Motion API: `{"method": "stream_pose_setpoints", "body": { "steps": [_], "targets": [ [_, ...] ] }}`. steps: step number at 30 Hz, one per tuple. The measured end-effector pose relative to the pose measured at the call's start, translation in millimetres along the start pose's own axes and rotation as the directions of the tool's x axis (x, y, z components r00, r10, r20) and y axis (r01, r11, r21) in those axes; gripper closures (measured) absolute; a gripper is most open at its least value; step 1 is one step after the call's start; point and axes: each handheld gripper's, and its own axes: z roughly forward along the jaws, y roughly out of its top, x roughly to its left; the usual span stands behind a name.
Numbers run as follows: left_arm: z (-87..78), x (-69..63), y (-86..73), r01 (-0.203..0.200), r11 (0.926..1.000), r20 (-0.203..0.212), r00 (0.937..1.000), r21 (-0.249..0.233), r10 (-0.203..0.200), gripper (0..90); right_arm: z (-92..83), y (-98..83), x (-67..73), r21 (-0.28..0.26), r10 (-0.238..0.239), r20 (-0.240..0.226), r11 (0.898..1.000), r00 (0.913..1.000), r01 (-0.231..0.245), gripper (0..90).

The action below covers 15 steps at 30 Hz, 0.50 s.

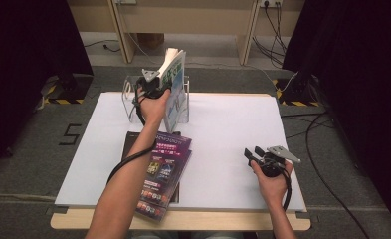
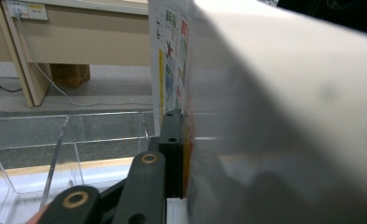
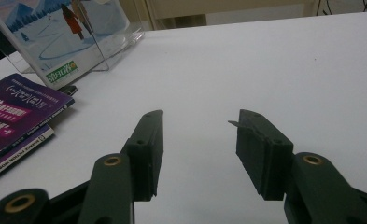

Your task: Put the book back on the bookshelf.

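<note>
Two grippers: the left gripper (image 1: 155, 82), upper centre of the high view, is clamped on a thin glossy white magazine (image 1: 174, 69) held tilted above the clear acrylic rack (image 1: 131, 102). Right gripper (image 1: 255, 153), lower right, hangs with jaws apart over the white table (image 1: 223, 144); two purple magazines (image 1: 164, 172) lie stacked lower centre

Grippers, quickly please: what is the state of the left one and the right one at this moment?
Left gripper: closed on the white magazine, held upright over the clear rack.
Right gripper: open, holding nothing, above the white table.
</note>
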Motion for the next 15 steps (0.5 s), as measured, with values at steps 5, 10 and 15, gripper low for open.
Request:
{"method": "stream_pose_setpoints", "body": {
  "steps": [5, 10, 15],
  "targets": [
    [2.3, -4.1, 1.2, 0.006, 0.9999, -0.010, 0.9999, -0.011, -0.006, 73.4, -1.7, 0.8, 0.4, -0.007, 0.000, 0.002, 1.000, 1.0000, 0.000, 52.5],
    [3.4, -7.6, 9.3, -0.029, 0.9991, -0.021, 0.9994, -0.032, 0.029, 73.6, -2.4, 1.0, -1.1, -0.015, 0.001, 0.002, 1.000, 1.0000, -0.001, 52.8],
    [4.5, -15.2, 18.8, -0.061, 0.9934, -0.042, 0.9975, -0.097, 0.058, 73.6, -2.0, 0.8, -2.0, -0.014, 0.006, 0.003, 1.000, 1.0000, -0.006, 53.0]
  ]
}}
